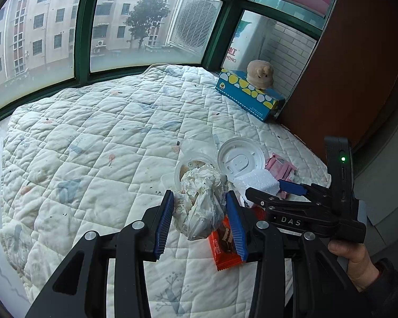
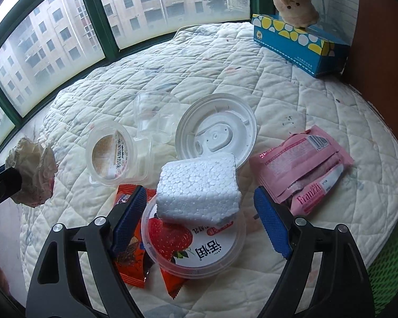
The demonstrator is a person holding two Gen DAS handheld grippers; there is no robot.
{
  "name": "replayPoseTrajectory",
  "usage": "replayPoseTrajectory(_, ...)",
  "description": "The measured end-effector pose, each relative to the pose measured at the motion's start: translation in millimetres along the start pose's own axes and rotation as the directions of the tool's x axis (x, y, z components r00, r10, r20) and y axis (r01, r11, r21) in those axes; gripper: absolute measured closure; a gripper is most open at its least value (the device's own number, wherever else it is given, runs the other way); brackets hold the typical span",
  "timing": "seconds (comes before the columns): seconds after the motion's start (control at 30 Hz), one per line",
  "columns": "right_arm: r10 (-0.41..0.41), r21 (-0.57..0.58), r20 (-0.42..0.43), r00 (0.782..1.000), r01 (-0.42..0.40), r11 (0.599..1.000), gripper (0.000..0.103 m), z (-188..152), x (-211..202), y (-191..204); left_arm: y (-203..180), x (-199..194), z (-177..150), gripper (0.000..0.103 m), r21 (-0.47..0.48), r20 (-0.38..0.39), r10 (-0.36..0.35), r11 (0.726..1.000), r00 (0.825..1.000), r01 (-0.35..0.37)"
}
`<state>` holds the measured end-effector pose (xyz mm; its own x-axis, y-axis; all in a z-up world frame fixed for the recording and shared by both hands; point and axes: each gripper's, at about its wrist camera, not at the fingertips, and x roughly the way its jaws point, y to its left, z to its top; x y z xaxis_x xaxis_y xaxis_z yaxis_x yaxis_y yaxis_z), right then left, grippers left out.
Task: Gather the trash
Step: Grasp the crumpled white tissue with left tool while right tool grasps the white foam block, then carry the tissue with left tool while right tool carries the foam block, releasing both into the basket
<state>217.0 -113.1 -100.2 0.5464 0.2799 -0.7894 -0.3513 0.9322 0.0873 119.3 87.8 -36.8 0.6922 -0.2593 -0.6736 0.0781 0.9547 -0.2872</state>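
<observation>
My left gripper (image 1: pixel 200 220) is shut on a crumpled wad of paper and plastic (image 1: pixel 201 198), held above the quilt; the wad also shows at the left of the right wrist view (image 2: pixel 31 172). My right gripper (image 2: pixel 199 222) is open around a white foam block (image 2: pixel 199 188) that rests on a strawberry yogurt lid (image 2: pixel 196 246). Orange snack wrappers (image 2: pixel 131 259) lie under the lid. A pink Franzzi wrapper (image 2: pixel 305 169), a white cup lid (image 2: pixel 217 129), a clear tub (image 2: pixel 108 156) and a clear plastic cup (image 2: pixel 156 116) lie around.
A quilted white pad (image 2: pixel 291 92) covers the window ledge. A blue tissue box (image 2: pixel 302 45) with a plush toy (image 2: pixel 294 5) on it stands at the far right, by a brown panel (image 1: pixel 345 79). Something green (image 2: pixel 392 259) sits at the lower right edge.
</observation>
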Motion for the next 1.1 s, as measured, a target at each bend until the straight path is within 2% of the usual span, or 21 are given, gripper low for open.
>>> replayPoseTrajectory(0.07, -0.005, -0.004, -0.009, 1.000, 0.005, 1.000, 0.021, 0.1, 3.8, 1.0, -0.3, 0.4, 0.0, 0.064, 0.000, -0.002, 0.001, 1.000, 1.000, -0.001)
replayPoseTrajectory(0.2, -0.002, 0.004, -0.026, 1.000, 0.002, 1.000, 0.038, -2.6, 8.1, -0.3, -0.9, 0.4, -0.2, 0.064, -0.001, -0.003, 0.000, 1.000, 1.000, 0.000)
replayPoseTrajectory(0.23, 0.001, 0.010, -0.026, 1.000, -0.001, 1.000, 0.039, -3.1, 7.3, -1.0, -0.8, 0.6, -0.2, 0.064, -0.001, -0.004, 0.000, 1.000, 1.000, 0.000)
replayPoseTrajectory(0.7, -0.016, 0.039, 0.062, 0.998, 0.014, 0.999, 0.040, -19.2, -45.0, -20.3, -34.4, 1.1, -1.6, 0.064, 0.051, -0.008, -0.033, 0.998, 0.999, 0.034)
replayPoseTrajectory(1.1, -0.087, 0.167, 0.092, 0.992, 0.071, 0.983, 0.039, -58.8, -90.3, -81.8, -100.6, 13.4, -6.7, 0.064, 0.144, -0.043, -0.107, 0.983, 0.993, 0.112)
